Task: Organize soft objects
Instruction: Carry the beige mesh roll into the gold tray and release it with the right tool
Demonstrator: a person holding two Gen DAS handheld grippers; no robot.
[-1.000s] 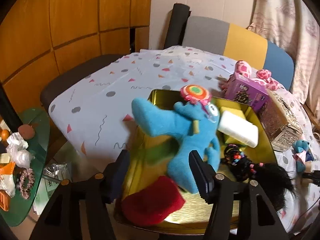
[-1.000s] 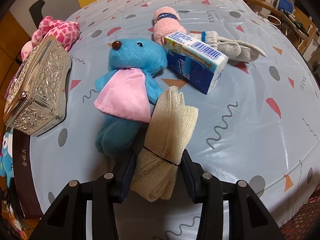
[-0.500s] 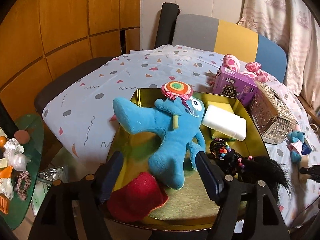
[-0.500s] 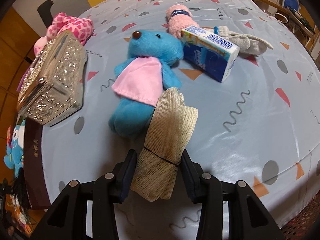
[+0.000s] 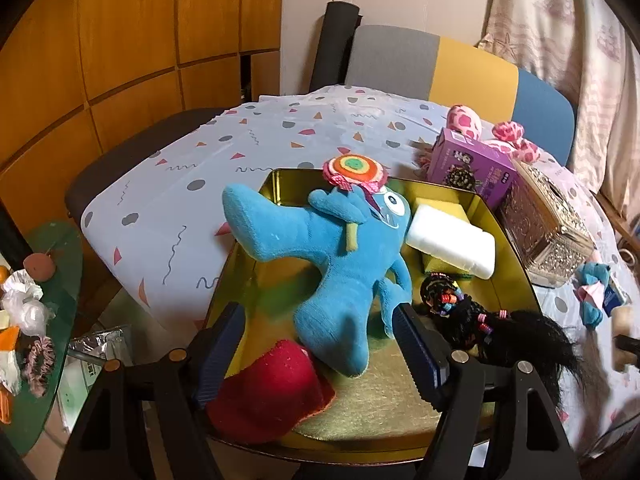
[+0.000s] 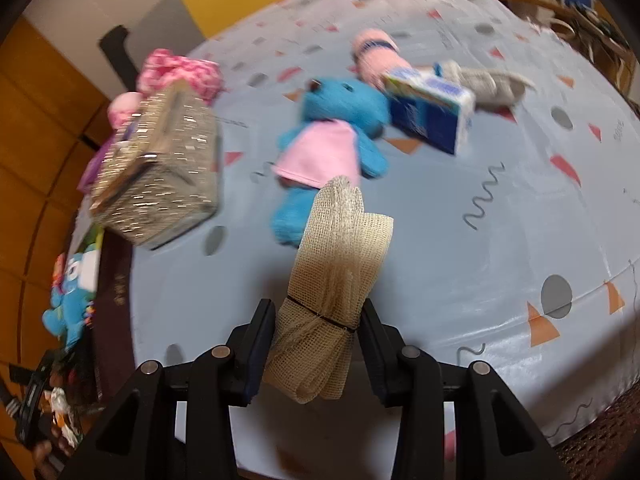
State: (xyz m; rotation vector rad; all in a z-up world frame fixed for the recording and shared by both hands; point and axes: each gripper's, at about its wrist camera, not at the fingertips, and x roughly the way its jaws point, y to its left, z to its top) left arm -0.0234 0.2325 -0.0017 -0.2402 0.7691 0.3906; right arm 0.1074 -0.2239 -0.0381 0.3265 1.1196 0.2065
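Right wrist view: right gripper (image 6: pixel 316 338) clamps the mesh bundle (image 6: pixel 332 280); left gripper (image 5: pixel 320 350) stands open.

Gold tray (image 5: pixel 508 248) is looking like glossy metal, walls reflecting, floor finely textured. Blue plush (image 5: pixel 340 264) is showing short matt fleece; red cloth (image 5: pixel 268 392) is looking rough, nubby. White block (image 5: pixel 450 242) is reading smooth and matt. Tablecloth (image 6: pixel 500 216) is shining like slick coated sheet. Gauze bundle (image 6: pixel 332 264) is showing coarse open-weave beige mesh. Silver box (image 6: pixel 160 172) is glinting, embossed metallic finish. Blue bear (image 6: pixel 340 100) is looking fuzzy, its pink bib satiny smooth. Purple box (image 5: pixel 468 170) is looking like printed card. Wall panels (image 5: pixel 120 40) are looking like smooth wood.
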